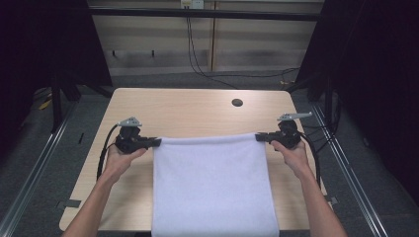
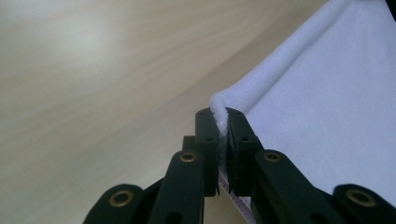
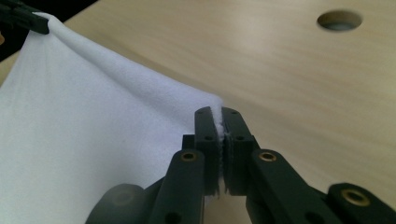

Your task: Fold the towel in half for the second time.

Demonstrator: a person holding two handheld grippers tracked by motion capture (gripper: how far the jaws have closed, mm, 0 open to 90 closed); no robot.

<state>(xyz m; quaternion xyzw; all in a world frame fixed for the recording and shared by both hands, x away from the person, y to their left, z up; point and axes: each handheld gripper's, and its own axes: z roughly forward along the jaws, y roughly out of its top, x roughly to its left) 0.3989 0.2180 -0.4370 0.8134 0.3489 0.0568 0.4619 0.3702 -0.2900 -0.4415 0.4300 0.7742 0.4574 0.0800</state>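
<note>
High view: you are holding a white towel (image 1: 212, 182) over the table (image 1: 197, 111). Your left gripper (image 1: 157, 142) and right gripper (image 1: 259, 137) are each pinching a far corner.

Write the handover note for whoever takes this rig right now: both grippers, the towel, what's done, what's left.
Left gripper: shut on the far left corner of the white fleecy rectangular towel.
Right gripper: shut on the far right corner of the same towel.
Towel: far edge stretched taut between the grippers, above the light wooden table; the rest slopes toward the person and runs past the table's near edge.
Done: both far corners gripped and raised.
Left: probably a fold, carrying the held edge over to the near edge, then releasing. Keep both grips level.
</note>
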